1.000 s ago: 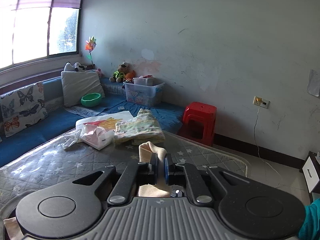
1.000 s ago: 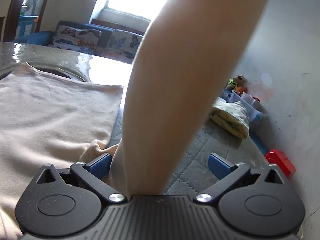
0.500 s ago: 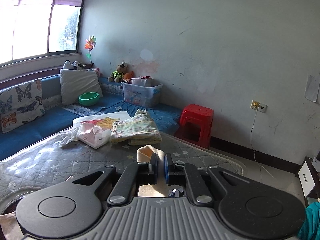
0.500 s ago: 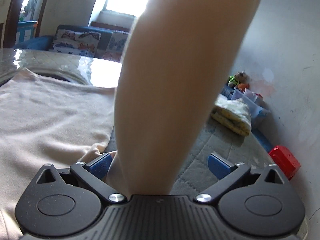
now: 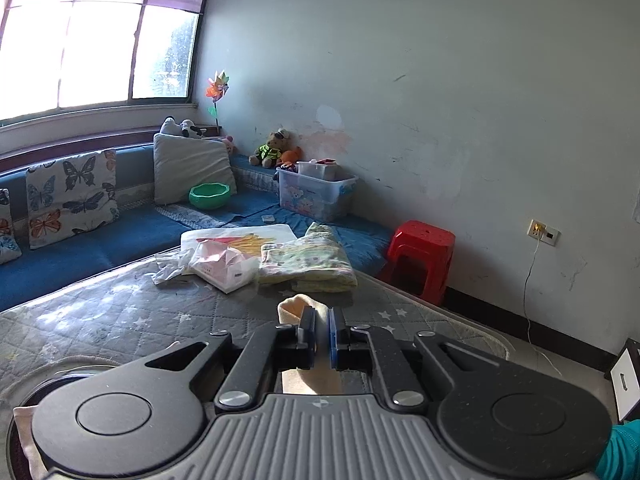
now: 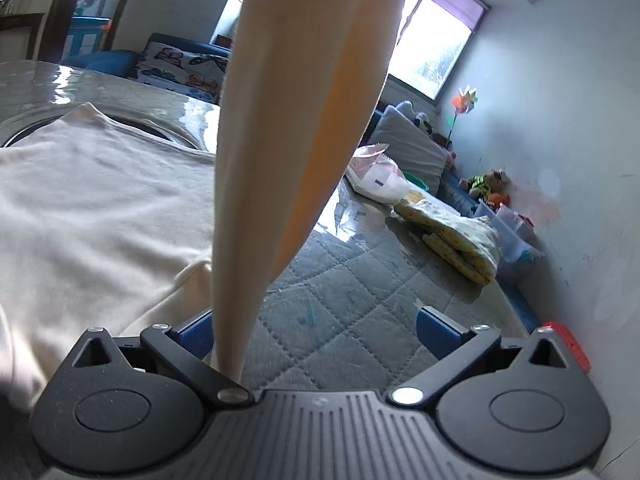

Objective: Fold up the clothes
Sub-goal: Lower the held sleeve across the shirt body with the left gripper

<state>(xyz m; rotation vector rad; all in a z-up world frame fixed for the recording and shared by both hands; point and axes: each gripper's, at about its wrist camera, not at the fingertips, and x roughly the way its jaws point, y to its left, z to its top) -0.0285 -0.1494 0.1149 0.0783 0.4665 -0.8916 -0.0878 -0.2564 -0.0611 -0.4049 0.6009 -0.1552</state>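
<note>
Quilted counter (image 6: pixel 340 280): grey star-patterned padding under a glossy clear sheet, carrying everything below.
Cream garment (image 6: pixel 100 200): spread flat on the near left part of the counter in the right wrist view; one strip of it rises steeply up past the camera.
Left hand-held gripper (image 5: pixel 321 334): jaws pinched nearly together on a fold of the cream garment, a tuft of cloth showing just beyond the blue pads.
Right hand-held gripper (image 6: pixel 314 326): jaws wide apart; the raised strip of cloth runs down beside its left blue pad, with no pressure from the other pad.
Folded yellow floral cloth (image 5: pixel 306 260): stacked at the far edge of the counter.
Clear storage bin (image 5: pixel 316 192): on the blue bench by the wall, cartoon bear print on its side, a small white box and red item inside.
Pink-and-white packet (image 5: pixel 224 266): beside the folded cloth; its label is too small to read.
Green bowl (image 5: pixel 209 195): on the bench, contents not visible.
</note>
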